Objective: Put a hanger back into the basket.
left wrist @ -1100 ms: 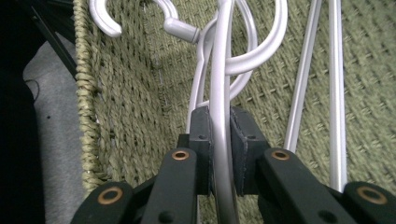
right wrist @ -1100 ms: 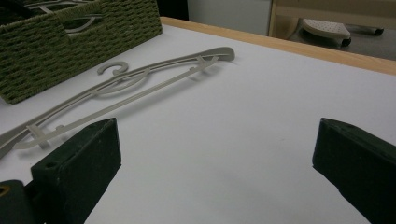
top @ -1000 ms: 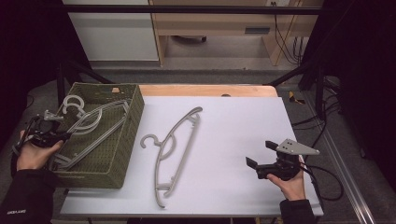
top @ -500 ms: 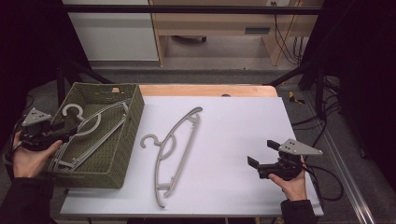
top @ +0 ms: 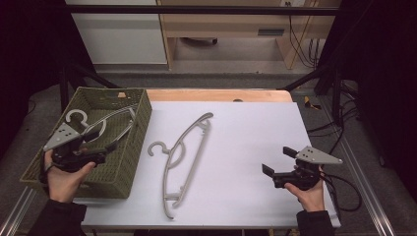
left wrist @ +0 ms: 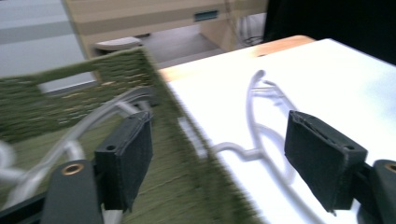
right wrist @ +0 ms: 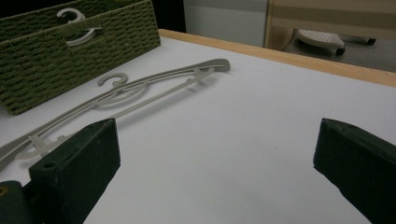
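Note:
A grey plastic hanger [top: 184, 157] lies flat on the white table [top: 246, 128], its hook toward the basket. A green woven basket [top: 142, 118] at the left holds more grey hangers [top: 113, 120]. My left gripper [top: 107, 149] hovers over the basket's near part and points at its right wall. Its jaws have just been opening and nothing is between them. In the left gripper view, that gripper [left wrist: 219, 158] looks over the basket wall [left wrist: 121, 74] and the table hanger [left wrist: 261, 107]. My right gripper [top: 277, 160] rests open and empty at the table's front right, facing the hanger [right wrist: 154, 86].
A wooden strip [top: 221, 95] runs along the table's far edge. Beyond it stand a cabinet and a wooden bench on the floor. Cables [top: 344, 191] trail off the right side. The basket [right wrist: 70, 51] stands at the table's left edge.
My left gripper has opened, letting go of the hanger in the basket, and moved right from the basket's left rim to over its inside. The right gripper has stayed still.

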`<state>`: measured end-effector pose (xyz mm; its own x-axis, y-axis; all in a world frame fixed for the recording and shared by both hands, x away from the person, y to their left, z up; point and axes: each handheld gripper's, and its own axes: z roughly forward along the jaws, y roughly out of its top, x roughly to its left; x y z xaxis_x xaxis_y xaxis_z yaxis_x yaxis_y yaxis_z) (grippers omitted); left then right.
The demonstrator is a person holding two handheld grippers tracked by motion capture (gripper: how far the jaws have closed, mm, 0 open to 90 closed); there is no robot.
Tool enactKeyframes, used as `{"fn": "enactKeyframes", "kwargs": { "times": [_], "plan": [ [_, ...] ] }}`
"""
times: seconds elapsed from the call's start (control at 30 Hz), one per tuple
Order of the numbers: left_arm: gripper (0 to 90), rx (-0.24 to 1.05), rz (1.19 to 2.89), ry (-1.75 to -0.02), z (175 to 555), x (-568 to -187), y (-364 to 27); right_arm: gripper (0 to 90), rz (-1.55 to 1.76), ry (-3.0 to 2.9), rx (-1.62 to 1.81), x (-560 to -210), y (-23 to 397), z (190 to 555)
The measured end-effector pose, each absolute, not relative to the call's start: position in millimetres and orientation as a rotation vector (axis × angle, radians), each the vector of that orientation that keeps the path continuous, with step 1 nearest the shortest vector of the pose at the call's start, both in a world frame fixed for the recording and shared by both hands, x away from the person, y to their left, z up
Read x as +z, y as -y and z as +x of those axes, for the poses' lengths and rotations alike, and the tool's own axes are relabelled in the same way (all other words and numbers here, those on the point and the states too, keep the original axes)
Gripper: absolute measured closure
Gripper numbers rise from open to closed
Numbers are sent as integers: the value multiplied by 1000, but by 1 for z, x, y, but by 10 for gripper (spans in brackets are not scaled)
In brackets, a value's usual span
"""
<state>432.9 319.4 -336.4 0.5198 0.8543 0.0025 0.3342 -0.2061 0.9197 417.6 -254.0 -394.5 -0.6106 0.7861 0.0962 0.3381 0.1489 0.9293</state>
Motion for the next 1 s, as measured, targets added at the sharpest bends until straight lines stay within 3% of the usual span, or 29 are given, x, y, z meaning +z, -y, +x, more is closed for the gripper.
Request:
{"fn": "enactKeyframes", "kwargs": {
  "times": [0.43, 1.0],
  "plan": [
    [158, 591, 1830, -887, 418, -353, -255, 6, 1067, -2010, 1467, -393, 254, 416],
    [227, 516, 1949, -912, 414, -408, -211, 5, 1064, -2018, 1463, -394, 253, 415]
  ]
}}
